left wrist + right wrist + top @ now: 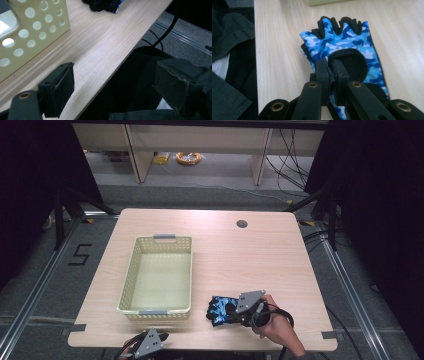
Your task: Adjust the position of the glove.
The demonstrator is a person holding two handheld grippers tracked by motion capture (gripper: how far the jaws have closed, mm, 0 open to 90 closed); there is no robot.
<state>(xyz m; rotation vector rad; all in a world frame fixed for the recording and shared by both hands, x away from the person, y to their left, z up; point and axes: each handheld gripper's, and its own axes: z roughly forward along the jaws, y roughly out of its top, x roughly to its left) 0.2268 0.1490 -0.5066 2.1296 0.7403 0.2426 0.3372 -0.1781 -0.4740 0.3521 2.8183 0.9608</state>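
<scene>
One glove (342, 42), blue camouflage with black fingerless ends and a black patch on the back, lies flat on the table (240, 255). We see the right gripper (332, 65) clamped on it: the two black jaws stand almost together and pinch a fold of the fabric at the wrist end, beside the black patch. Beyond the fingertips the glove's short finger stubs point away toward the basket. In the high view we place the glove (221, 309) at the tip of the right gripper (231, 312), near the front edge of the table and just to the right of the basket (131, 275), not touching it. A hand (277, 325) holds the right gripper from behind, with a cable looping over it.

We see the left gripper (117, 82) with its jaws wide apart and nothing between them. Its left finger (60, 86) hangs over the table's front edge, its right finger (177, 82) stands off the table over dark cloth. Ahead of the fingers and to the left is the perforated cream wall of the basket (32, 30); far ahead a bit of the glove (105, 5) shows. In the high view the left gripper (149, 342) sits at the front edge, below the basket.
</scene>
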